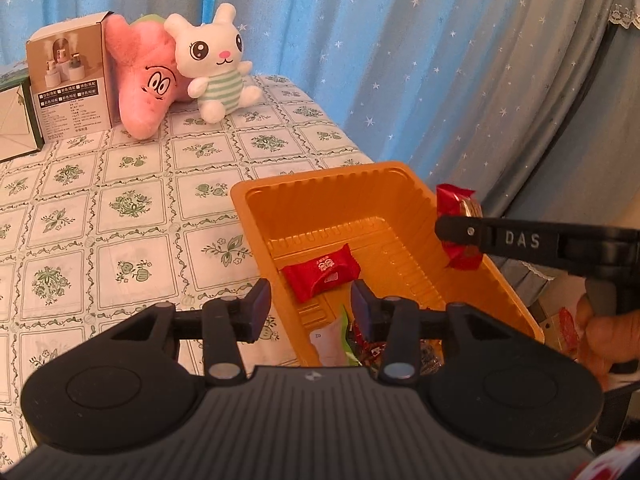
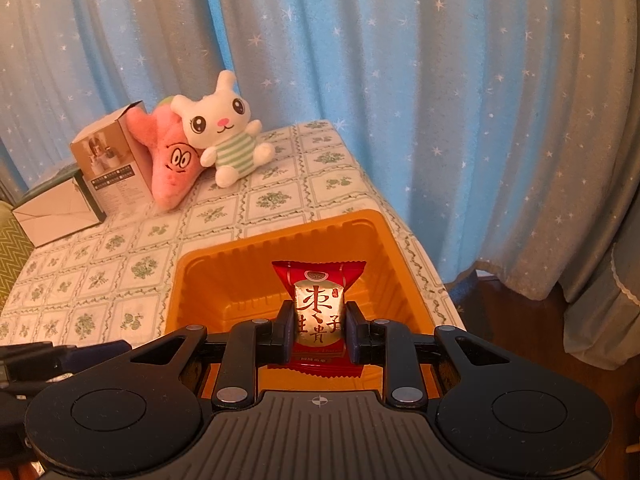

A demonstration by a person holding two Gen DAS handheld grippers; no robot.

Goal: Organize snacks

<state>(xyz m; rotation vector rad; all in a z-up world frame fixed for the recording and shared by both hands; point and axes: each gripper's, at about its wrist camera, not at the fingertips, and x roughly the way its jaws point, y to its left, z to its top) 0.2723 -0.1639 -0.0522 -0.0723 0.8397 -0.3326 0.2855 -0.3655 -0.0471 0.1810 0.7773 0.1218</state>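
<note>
My right claw [image 2: 316, 330]: clenched on a red date snack [image 2: 319, 300], upright, above the orange tray [image 2: 208, 272] at frame centre.
My left claw [image 1: 311, 308]: released, empty.

Left wrist view: left gripper [image 1: 311, 308] body covers the near end of the orange tray [image 1: 256, 194]; a pile of snack packets [image 1: 352, 340] shows only between the fingers, kinds unreadable. Date candy [image 1: 456, 204] at 3 o'clock is half hidden by the right gripper [image 1: 460, 232] finger. Hand [image 1: 604, 332] cut by the right edge. Box print [image 1: 76, 92] at 10 o'clock too small to read. Right wrist view: candy's lower print blurred, tray floor behind it hidden; green box [image 2: 60, 216] at 9 o'clock partly behind the carton.
</note>
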